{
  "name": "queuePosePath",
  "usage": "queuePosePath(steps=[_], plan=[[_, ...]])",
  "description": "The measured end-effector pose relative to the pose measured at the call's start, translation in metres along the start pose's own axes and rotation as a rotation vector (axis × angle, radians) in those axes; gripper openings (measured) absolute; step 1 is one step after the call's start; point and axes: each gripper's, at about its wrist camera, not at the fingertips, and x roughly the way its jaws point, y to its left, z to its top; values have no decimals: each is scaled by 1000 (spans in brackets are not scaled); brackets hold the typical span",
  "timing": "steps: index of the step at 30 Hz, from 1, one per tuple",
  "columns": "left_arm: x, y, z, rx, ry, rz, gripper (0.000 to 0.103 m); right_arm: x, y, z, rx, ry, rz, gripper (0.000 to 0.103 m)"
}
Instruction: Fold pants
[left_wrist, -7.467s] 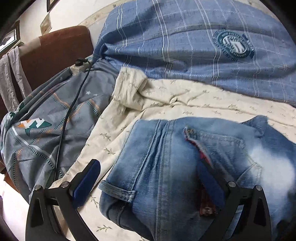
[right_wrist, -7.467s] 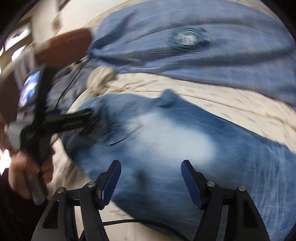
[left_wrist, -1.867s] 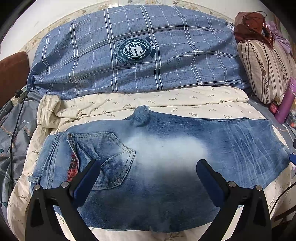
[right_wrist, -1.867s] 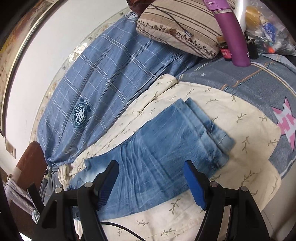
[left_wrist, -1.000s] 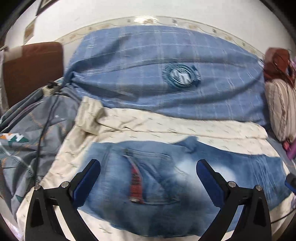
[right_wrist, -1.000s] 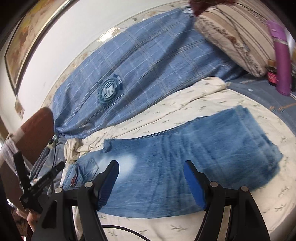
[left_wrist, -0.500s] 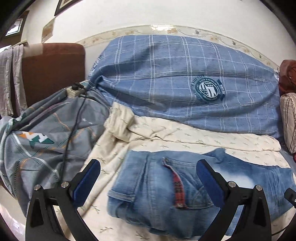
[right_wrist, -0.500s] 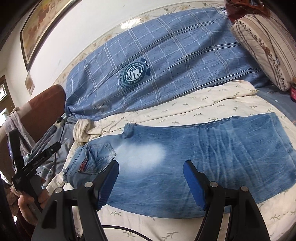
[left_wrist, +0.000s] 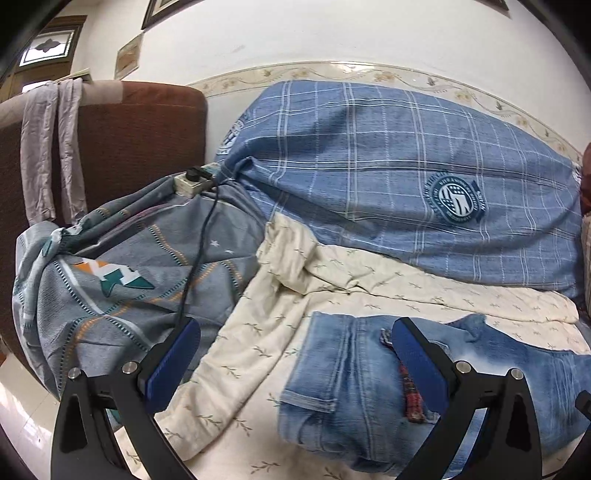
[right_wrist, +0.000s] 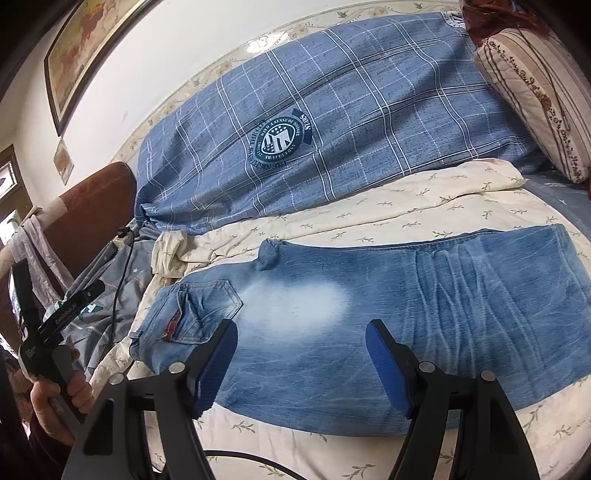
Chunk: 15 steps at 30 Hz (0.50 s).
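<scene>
Faded blue jeans (right_wrist: 406, 317) lie flat across the cream leaf-print sheet (right_wrist: 369, 214), legs stacked, waist and back pocket at the left end. My right gripper (right_wrist: 301, 354) hovers open over the jeans' middle near their front edge, nothing between its blue pads. In the left wrist view the waist end of the jeans (left_wrist: 354, 373) fills the lower right. My left gripper (left_wrist: 295, 354) stands open above the sheet, its right finger (left_wrist: 417, 354) over the waistband, apart from it. In the right wrist view the left gripper (right_wrist: 51, 321) shows at the far left in a hand, off the jeans' waist end.
A blue plaid quilt (right_wrist: 332, 122) lies piled along the wall behind the jeans. A grey patterned bedcover (left_wrist: 122, 273) with a black cable and power strip (left_wrist: 192, 182) sits left. A brown headboard (left_wrist: 122, 147) stands beyond. A striped pillow (right_wrist: 535, 85) is at the right.
The left wrist view has swung left: the jeans' waist slid toward the lower right and more of the grey bedcover and headboard came in. The right gripper drew slightly nearer the jeans; both stay open.
</scene>
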Motion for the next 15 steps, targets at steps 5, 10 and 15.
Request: queuePosePath(steps=[5,10,15], plan=[[-1,6,1,-13,-5,11,103,3,3,-1,-8,8,2,75],[-1,7,1,-15,-10,17,103,4,3,-1,-7,11,2,75],[-3,8,3,-16,-26,30,103,5,2,-1,-1,9,2,75]])
